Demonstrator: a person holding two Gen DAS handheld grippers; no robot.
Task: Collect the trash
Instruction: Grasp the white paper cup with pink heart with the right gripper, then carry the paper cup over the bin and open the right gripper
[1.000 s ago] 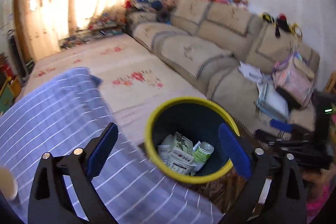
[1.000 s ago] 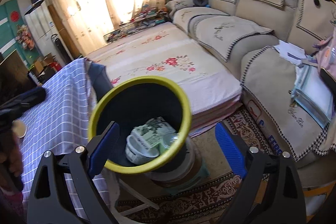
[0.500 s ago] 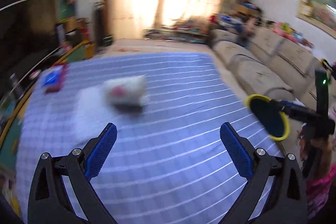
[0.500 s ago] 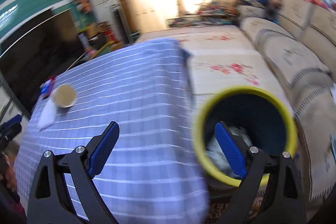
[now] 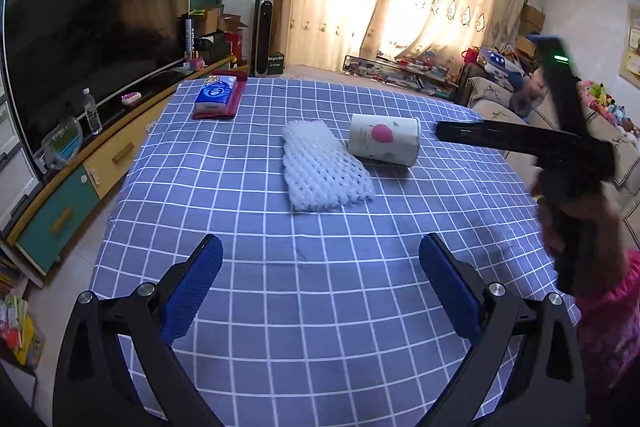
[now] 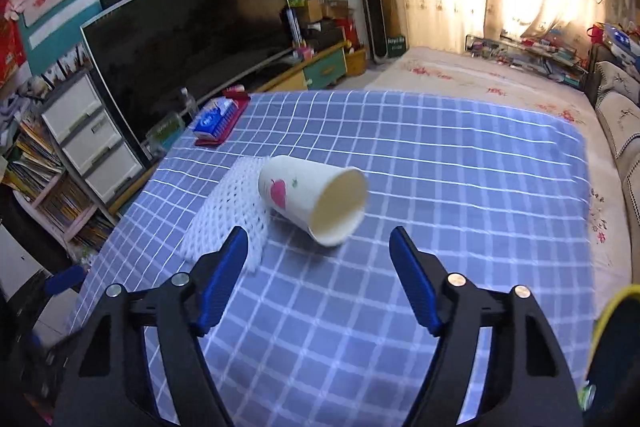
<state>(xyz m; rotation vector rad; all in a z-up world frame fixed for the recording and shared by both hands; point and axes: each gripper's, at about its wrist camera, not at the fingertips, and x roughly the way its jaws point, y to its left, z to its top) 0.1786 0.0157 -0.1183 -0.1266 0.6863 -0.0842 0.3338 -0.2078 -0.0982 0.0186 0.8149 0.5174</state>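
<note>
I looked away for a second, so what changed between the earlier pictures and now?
Both cameras swung from the yellow-rimmed bin to the checked table. The right gripper now faces the tipped paper cup, jaws closing on nothing. The left gripper stayed open and empty; cup and foam net lie untouched.

Daylight came through the drawn curtains (image 5: pixel 400 7), blowing them out to a warm white glare in my feeds. The checked tablecloth (image 5: pixel 320 287) was evenly lit, with soft shadows. My right wrist view was motion-smeared, the paper cup (image 6: pixel 312 199) soft-edged; the left was sharper. Fisheye bending curved the television (image 5: pixel 92 39), and corners went black.
</note>
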